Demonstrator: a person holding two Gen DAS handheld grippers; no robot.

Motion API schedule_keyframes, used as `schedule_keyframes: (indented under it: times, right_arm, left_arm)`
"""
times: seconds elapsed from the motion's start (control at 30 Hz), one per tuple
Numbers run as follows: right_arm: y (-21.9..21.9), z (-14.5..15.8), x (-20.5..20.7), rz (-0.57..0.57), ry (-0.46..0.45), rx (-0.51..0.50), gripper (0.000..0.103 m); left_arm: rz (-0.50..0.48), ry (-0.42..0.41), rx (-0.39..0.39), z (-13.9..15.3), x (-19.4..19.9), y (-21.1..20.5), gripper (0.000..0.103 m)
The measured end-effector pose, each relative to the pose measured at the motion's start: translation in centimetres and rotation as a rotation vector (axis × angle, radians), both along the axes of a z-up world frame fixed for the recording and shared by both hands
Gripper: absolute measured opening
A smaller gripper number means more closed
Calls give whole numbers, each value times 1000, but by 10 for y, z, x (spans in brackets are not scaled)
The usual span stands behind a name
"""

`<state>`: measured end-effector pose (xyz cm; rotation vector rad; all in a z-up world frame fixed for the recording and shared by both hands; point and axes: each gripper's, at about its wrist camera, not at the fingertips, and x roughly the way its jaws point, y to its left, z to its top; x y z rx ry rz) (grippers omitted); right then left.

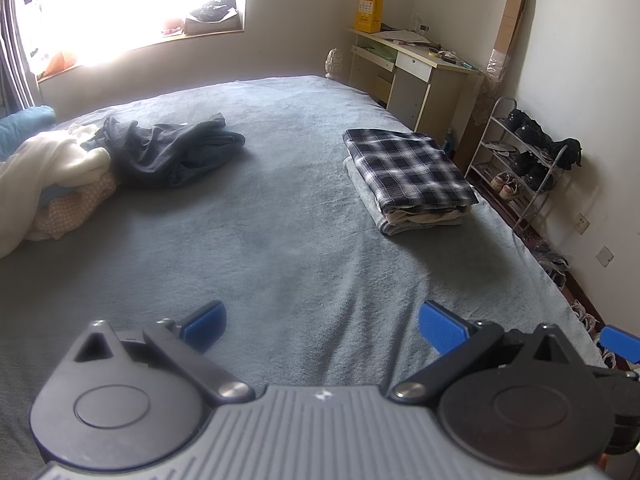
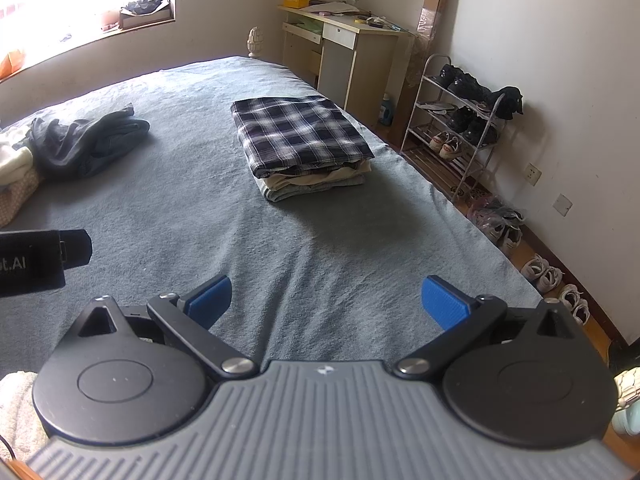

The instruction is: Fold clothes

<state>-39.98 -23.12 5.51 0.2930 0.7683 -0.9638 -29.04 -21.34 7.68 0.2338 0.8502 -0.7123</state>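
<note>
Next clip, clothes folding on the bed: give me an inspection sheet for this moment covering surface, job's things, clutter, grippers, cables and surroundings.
Surface: bed with a grey-blue cover, middle bare.
Job's things: folded stack with a plaid shirt on top, at the right side; unfolded dark clothes and a white garment heaped at the left.
Clutter: blue pillow at the far left.
Grippers: left hand-held gripper open, holding nothing; right hand-held gripper open, holding nothing; both low over the near edge.
Cables: nothing seen.
Surroundings: desk, shoe rack, shoes on the floor, bright window.
</note>
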Motion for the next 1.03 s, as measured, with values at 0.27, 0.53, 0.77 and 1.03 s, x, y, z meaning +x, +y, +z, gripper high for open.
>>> schedule_keyframes:
  times: [0.27,0.53,0.77,1.03]
  right_arm:
    - [0,-1,0,1,1,-1,102]
    - [0,-2,2,4,3,1,102]
    - [1,-3,3,7,5,4,102]
    - [0,-3,4,5,5,6,102]
  left_arm:
    - [2,2,0,0,1,0,103]
    - [2,2,8,0,1,1,103]
    - [5,5,11,-2,1,2,103]
    - [6,6,13,-3,1,1,103]
